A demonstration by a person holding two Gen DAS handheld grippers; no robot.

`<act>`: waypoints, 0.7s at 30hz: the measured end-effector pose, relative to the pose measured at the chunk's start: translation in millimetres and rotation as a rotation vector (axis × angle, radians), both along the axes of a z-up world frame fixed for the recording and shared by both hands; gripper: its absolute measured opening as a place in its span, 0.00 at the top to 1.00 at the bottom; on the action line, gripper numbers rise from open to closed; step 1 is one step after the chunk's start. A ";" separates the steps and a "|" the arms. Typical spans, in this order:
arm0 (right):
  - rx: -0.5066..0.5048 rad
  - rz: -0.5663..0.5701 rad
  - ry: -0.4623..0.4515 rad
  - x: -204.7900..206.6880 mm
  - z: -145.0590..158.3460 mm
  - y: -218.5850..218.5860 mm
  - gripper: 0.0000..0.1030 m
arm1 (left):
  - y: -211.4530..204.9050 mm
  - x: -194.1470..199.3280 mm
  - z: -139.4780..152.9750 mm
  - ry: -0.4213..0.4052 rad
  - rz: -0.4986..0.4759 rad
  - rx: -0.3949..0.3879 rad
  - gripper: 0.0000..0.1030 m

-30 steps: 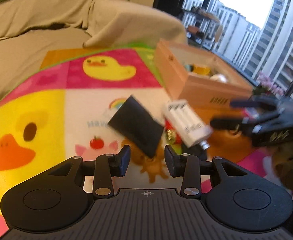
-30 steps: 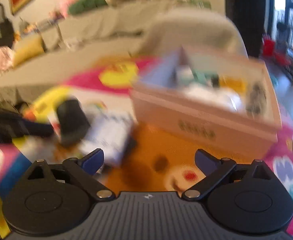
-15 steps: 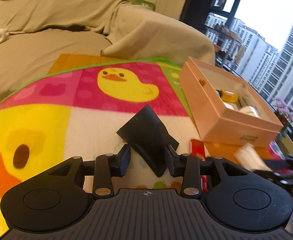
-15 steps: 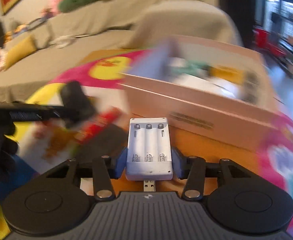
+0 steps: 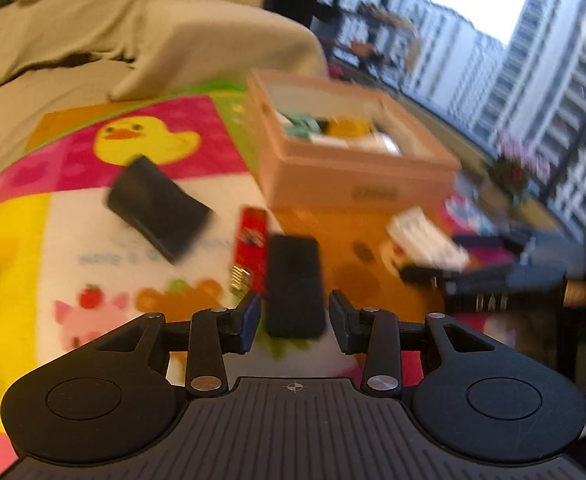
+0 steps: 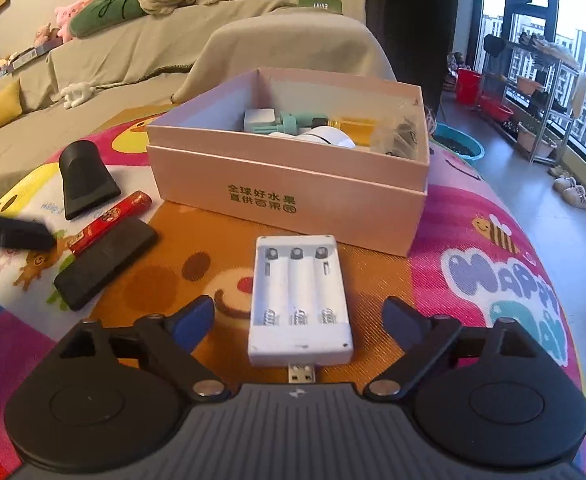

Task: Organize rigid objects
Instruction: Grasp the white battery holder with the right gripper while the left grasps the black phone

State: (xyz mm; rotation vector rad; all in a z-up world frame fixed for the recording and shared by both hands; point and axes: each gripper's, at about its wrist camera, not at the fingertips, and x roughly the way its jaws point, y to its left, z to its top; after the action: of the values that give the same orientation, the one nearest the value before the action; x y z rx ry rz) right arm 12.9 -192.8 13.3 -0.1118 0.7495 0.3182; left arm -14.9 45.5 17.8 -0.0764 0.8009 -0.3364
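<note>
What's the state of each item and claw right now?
left claw: open, astride black slab, not gripping
right claw: open, charger lies between fingers
battery charger: flat on mat, slots empty
pink box: open, holding items
black slab: flat on mat
red stick: lying beside slab
black nozzle: lying on mat

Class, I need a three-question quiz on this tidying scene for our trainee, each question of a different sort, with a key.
1. True or false: the right tool is clamped on the white battery charger.
2. Which lies beside the red stick? A) black slab B) spoon C) cup
3. Fill in: the pink box has no ____ on it.

Key: 1 false; 2 A; 3 lid
</note>
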 end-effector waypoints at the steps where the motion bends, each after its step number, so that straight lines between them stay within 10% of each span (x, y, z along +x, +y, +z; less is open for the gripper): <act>1: 0.017 0.000 0.001 0.9 -0.1 -1.8 0.11 | -5.6 1.6 -3.8 0.008 -0.012 0.011 0.59; 12: 0.230 -0.103 0.014 4.2 1.7 -36.6 0.11 | -51.5 13.4 -2.5 -0.019 -0.134 -0.029 0.56; 21: 0.249 -0.114 0.009 4.0 0.3 -37.3 0.11 | -10.8 11.6 8.4 -0.099 0.153 0.079 0.56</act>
State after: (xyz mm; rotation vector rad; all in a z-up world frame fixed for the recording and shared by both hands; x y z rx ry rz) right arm 16.9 -230.2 13.6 0.1666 0.7162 0.3012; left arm -3.3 34.7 26.2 -0.0463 0.7045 -0.1625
